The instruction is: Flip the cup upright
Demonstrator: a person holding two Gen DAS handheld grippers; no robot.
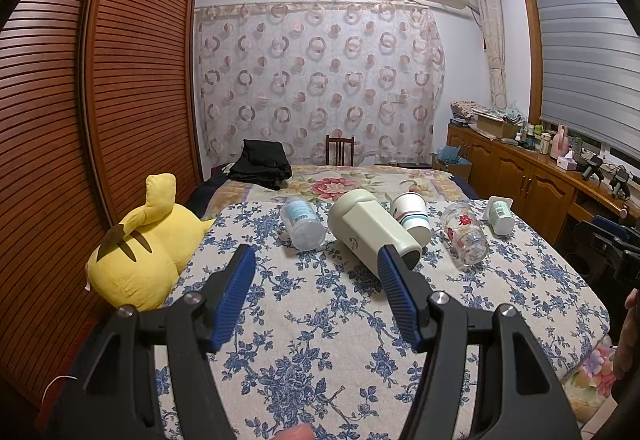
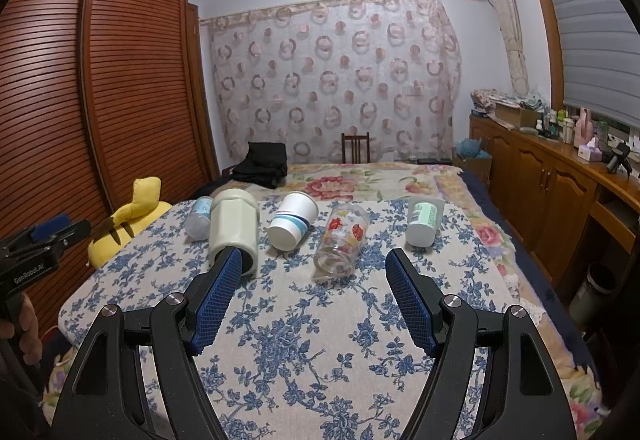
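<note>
Several cups lie on their sides on a blue-flowered cloth (image 1: pixel 320 320) over the bed. From left: a clear plastic bottle (image 1: pixel 302 224), a large cream mug (image 1: pixel 372 236), a striped paper cup (image 1: pixel 412 216), a printed glass (image 1: pixel 466 236) and a small white cup with a green label (image 1: pixel 500 216). My left gripper (image 1: pixel 316 260) is open, above the cloth, short of the cream mug. My right gripper (image 2: pixel 314 264) is open, just in front of the glass (image 2: pixel 342 240); the cream mug (image 2: pixel 234 230), paper cup (image 2: pixel 292 226) and small white cup (image 2: pixel 424 220) also show there.
A yellow plush toy (image 1: pixel 144 252) lies at the cloth's left edge by a slatted wardrobe (image 1: pixel 100 100). Black clothing (image 1: pixel 262 164) sits further back on the bed. Wooden cabinets (image 1: pixel 532 176) with clutter run along the right wall. The left gripper shows in the right view (image 2: pixel 36 244).
</note>
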